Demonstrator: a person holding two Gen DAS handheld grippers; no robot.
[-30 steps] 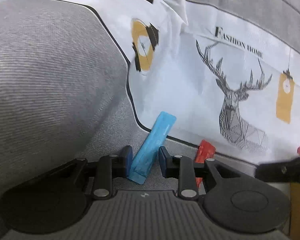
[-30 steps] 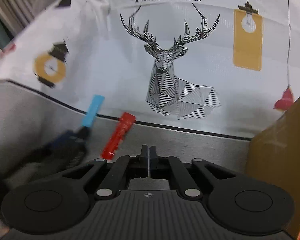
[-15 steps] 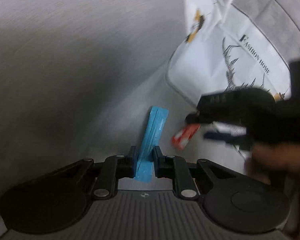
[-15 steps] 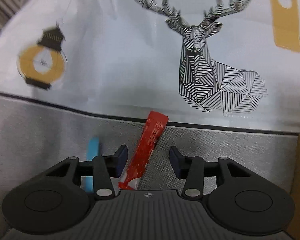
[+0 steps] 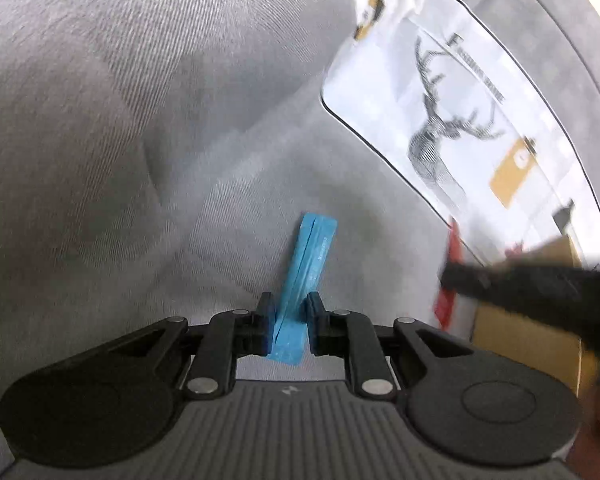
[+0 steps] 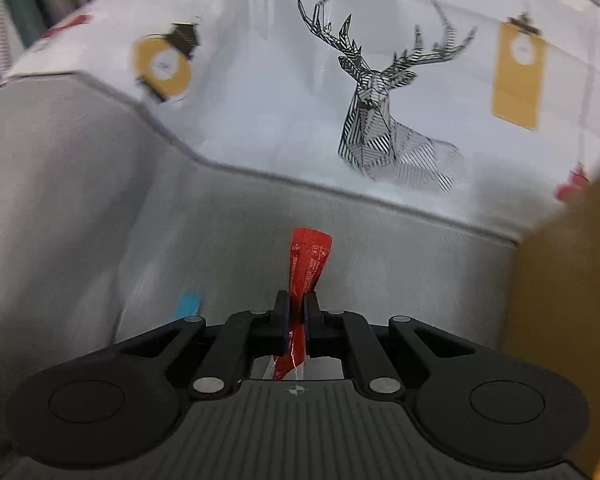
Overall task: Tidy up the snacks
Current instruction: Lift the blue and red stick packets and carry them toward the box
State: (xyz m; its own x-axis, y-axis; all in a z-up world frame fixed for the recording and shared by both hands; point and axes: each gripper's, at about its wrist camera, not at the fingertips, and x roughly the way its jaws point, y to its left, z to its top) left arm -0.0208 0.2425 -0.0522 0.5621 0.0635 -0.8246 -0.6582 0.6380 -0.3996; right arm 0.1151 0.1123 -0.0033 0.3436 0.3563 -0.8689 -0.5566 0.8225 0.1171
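Note:
My left gripper [image 5: 288, 308] is shut on a blue snack stick [image 5: 307, 268] and holds it above the grey sofa fabric [image 5: 140, 140]. My right gripper [image 6: 296, 306] is shut on a red snack stick [image 6: 309, 264], which sticks up and forward between the jaws. The tip of the blue stick [image 6: 187, 304] shows at lower left in the right wrist view. The red stick [image 5: 450, 276] and the blurred right gripper [image 5: 540, 280] show at the right of the left wrist view.
A white cloth printed with a deer and "Fashion Home" [image 6: 380, 100] lies over the sofa behind both grippers. A brown cardboard box [image 6: 568, 300] stands at the right, also seen in the left wrist view [image 5: 524, 344]. Grey sofa armrest [image 6: 52, 200] is at left.
The left gripper closed on the blue stick and lifted it. The right gripper opened, moved over the red stick, closed on it and raised it.

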